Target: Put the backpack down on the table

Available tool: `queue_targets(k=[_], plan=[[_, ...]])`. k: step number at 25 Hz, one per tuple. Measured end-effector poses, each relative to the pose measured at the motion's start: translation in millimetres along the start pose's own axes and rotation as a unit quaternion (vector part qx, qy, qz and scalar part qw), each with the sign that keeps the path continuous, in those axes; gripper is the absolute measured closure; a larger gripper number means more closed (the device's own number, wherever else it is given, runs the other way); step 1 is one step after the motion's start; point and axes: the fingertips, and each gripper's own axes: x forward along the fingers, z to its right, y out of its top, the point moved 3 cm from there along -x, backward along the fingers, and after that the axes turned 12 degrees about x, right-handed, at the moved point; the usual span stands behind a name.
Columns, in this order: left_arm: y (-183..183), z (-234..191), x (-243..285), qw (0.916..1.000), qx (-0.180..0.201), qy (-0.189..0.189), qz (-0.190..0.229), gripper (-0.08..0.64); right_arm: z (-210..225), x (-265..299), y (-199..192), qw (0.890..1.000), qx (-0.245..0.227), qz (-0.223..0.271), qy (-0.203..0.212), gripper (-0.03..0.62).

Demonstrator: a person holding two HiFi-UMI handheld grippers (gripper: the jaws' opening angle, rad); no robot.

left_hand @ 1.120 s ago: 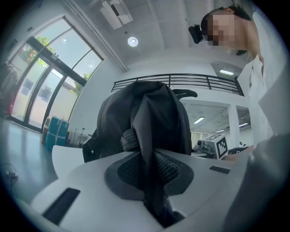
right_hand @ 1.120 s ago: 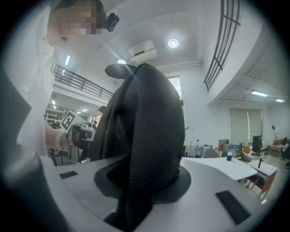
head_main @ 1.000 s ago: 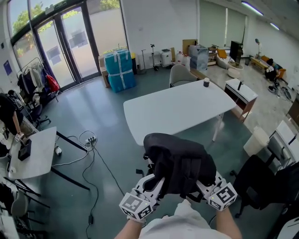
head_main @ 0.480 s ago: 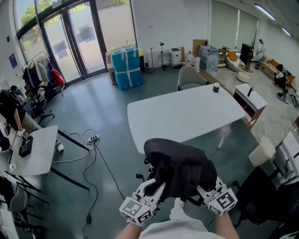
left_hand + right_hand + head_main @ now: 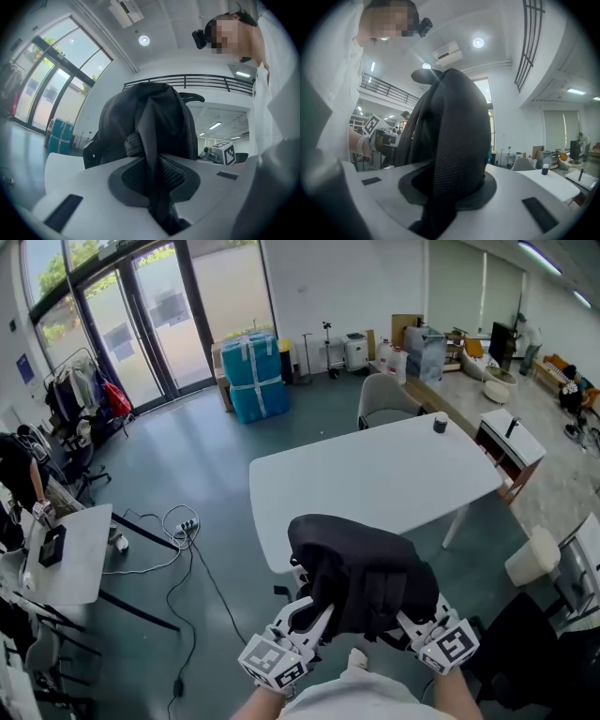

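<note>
A black backpack hangs in the air in front of me, just short of the near edge of the white table. My left gripper is under its left side, shut on a dark strap of the backpack that runs between the pads. The left gripper shows the strap pinched in its jaws. My right gripper holds the right side, shut on a wide mesh strap. In the right gripper view the backpack fills the middle above the right gripper.
A small dark cup stands at the table's far right corner, with a grey chair behind the table. Cables lie on the floor at left beside a small white desk. A low cabinet is at right.
Both grippers and the backpack have been carried forward towards the white table, which now lies closer. The grips on the straps look the same.
</note>
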Motion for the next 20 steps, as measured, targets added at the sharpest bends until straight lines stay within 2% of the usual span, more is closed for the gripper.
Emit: queue_targets(k=[8, 15, 20], plan=[[17.4, -4.0, 49.7, 1.0000, 0.000, -0.005, 0.004, 0.500, 46.9, 1.1, 24.6, 1.000, -0.008, 0.016, 0.004, 0.488], [17.4, -8.1, 73.9, 1.0000, 0.003, 0.004, 0.006, 0.500, 73.7, 6.9, 28.7, 1.000, -0.012, 0.017, 0.018, 0.489], [10.7, -21.3, 78.6, 0.9998, -0.004, 0.019, -0.009, 0.500, 78.8, 20.9, 22.6, 0.999, -0.001, 0.007, 0.034, 0.491]])
